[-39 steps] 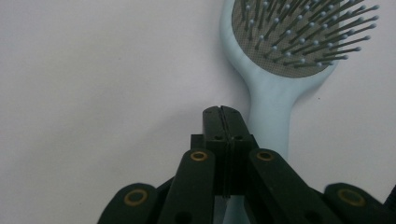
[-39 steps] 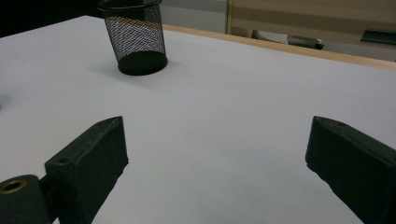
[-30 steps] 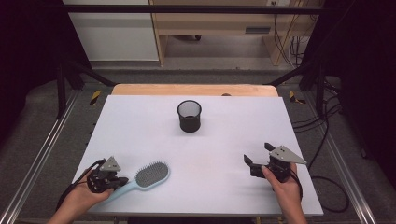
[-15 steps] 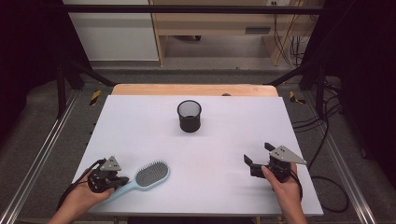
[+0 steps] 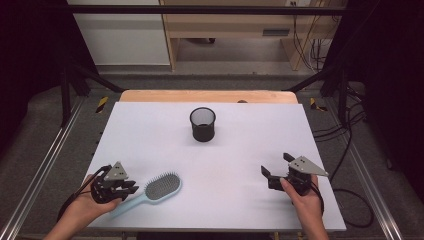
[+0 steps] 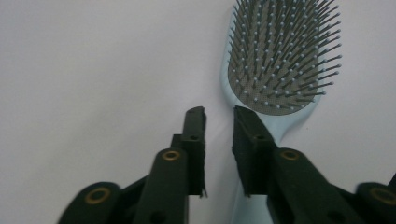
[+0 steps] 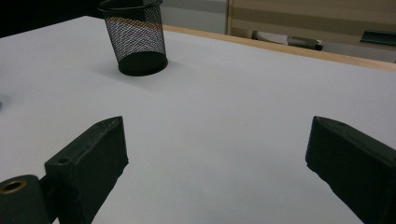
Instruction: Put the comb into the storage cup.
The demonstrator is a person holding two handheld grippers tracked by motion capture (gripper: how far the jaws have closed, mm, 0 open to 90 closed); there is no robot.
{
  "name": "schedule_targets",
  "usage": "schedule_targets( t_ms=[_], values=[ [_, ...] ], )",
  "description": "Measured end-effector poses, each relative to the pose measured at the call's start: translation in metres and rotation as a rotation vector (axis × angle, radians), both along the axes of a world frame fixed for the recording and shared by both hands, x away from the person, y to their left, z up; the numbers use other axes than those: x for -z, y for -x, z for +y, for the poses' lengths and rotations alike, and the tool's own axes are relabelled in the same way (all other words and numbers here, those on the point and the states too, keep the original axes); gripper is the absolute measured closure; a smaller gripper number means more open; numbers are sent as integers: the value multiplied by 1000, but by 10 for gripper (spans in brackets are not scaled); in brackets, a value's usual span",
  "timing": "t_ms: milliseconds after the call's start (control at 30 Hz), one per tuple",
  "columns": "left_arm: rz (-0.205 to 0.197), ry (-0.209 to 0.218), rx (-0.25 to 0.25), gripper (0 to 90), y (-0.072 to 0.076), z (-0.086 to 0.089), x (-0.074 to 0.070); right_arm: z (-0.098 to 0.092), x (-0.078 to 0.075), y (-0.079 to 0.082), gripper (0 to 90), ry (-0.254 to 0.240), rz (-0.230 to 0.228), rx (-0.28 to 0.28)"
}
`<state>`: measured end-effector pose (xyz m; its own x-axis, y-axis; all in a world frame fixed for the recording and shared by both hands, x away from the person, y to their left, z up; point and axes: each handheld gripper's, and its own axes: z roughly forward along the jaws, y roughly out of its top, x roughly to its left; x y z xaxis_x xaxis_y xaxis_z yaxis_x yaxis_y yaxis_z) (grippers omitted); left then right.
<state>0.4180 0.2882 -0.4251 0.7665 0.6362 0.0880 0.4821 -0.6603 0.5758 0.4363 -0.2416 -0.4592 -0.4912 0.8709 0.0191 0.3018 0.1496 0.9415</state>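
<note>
The left gripper [image 6: 218,125], its jaws just parting with nothing between them, hovered at the handle of the light, stiff brush [image 6: 280,60] lying lower left on the table [image 5: 240,150], its slim handle the likeliest hold.

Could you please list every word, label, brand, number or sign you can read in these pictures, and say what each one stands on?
There is no text to read in these pictures.
The hairbrush bears no brand or label on the side that shows.
The mesh cup is plain black wire with no tag.
The table is bare white, with no markings.
The yellow and black patches on the floor frame are stripes, not writing.
</note>
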Motion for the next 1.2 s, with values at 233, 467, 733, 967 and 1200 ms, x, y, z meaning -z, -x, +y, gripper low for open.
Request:
schedule_targets(
  t_ms=[233, 467, 733, 967, 1200],
  values=[
    [-7, -5, -12, 340, 2, -4, 0, 0, 0, 0, 55, 0, 2, 1],
    [31, -1, -3, 96, 1, -8, 4, 1, 1, 0, 55, 0, 3, 0],
    [66, -48, 45, 94, 2, -13, 10, 1, 1, 0, 55, 4, 6, -1],
    [86, -72, 81, 118, 2, -19, 16, 0, 1, 0, 55, 4, 5, -1],
    [110, -80, 102, 179, 1, -23, 19, 1, 1, 0, 55, 4, 7, -2]
  ],
)
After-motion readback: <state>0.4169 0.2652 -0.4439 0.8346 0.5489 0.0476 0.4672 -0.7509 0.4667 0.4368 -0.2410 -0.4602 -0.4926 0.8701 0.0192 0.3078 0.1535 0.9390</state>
